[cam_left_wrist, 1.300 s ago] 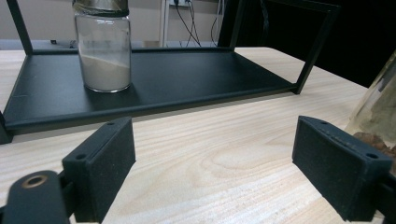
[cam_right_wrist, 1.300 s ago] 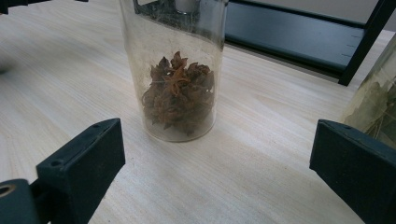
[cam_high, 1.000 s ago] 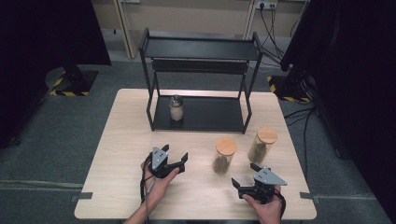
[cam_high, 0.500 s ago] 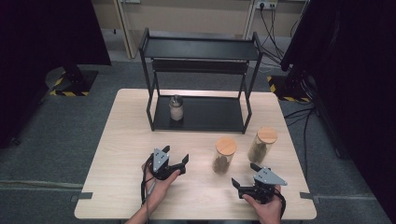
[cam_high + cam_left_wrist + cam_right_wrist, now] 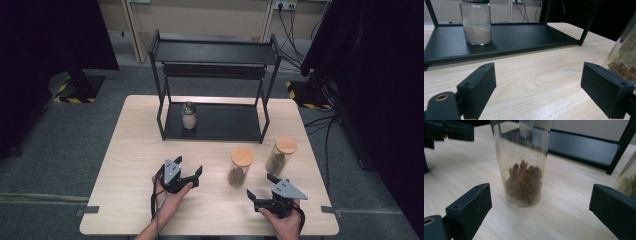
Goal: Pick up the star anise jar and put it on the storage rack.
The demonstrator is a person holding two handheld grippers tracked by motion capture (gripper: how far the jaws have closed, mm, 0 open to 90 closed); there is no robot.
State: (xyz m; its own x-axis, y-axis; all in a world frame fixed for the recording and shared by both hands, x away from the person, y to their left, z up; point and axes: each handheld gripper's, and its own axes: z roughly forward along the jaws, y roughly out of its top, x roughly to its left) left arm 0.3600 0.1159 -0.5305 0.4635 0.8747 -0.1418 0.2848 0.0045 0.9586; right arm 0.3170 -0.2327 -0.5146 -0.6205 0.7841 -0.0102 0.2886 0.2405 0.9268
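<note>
Both grippers, left and right, hover with jaws apart over the table. Right faces the star-anise jar, standing between them, ungrasped. One jar already sits on the rack; two apparently remain.

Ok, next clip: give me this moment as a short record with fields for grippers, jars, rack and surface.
left gripper: open, holds nothing, low over the table
right gripper: open, faces the star anise jar, not touching it
star anise jar: upright on the table, wooden lid on
second jar: upright to its right, wooden lid on
white powder jar: on the rack's lower shelf, left end
rack: black, two shelves, top shelf bare
table: light wood
</note>
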